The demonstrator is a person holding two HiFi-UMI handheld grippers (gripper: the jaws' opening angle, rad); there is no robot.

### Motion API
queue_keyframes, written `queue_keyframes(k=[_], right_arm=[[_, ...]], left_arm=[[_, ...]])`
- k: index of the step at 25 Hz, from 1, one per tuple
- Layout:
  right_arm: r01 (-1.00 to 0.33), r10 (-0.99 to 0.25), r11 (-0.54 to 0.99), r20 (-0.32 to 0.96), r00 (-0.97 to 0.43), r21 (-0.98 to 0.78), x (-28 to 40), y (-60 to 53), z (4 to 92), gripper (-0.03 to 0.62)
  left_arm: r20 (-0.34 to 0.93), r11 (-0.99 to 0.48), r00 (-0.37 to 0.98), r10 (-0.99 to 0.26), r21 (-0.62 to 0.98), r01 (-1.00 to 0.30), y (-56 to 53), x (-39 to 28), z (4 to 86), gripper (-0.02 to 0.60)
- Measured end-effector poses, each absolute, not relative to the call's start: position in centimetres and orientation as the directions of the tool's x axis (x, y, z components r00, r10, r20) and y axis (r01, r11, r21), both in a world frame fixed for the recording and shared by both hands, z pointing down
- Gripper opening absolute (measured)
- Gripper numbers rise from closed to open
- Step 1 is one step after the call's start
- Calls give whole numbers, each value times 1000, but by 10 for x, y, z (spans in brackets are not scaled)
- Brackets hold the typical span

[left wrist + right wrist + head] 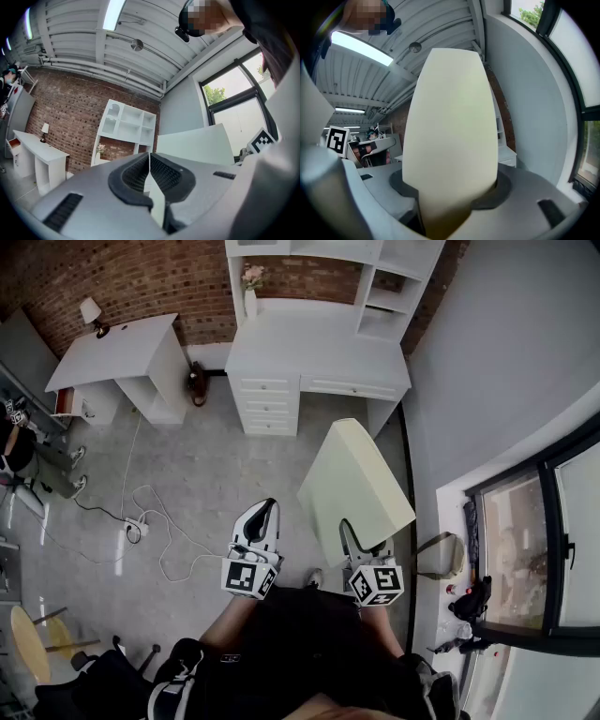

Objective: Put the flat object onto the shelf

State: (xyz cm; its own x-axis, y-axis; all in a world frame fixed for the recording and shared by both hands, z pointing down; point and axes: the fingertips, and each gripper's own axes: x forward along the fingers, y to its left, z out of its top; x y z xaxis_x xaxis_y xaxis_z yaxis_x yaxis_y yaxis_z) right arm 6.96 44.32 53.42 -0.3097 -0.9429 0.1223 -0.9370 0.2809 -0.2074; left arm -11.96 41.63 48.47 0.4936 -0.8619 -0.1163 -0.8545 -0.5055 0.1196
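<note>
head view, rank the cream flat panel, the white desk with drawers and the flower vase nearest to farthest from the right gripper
1. cream flat panel: clamped in the right gripper itself, rising just ahead of it.
2. white desk with drawers: well ahead, beyond the panel's far edge.
3. flower vase: at the back left of that desk's top, farthest away.

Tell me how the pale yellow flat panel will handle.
Probably stiff: the pale yellow flat panel juts straight from the right gripper without sagging. Likely light, held at one edge. May twist or swing, being broad.
</note>
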Motion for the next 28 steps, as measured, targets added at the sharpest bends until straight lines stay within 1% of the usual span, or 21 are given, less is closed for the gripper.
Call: queue_keyframes(k=[16, 28], right_arm=[[-929, -939, 296, 113, -325, -221, 86, 449, 532, 287], [-921, -928, 317, 126, -350, -224, 145, 442, 546, 287]], left_arm=[[-110, -508, 496, -861, 133, -851, 418, -97, 490, 17], [-95, -522, 513, -853, 125, -844, 412, -28, 498, 17]])
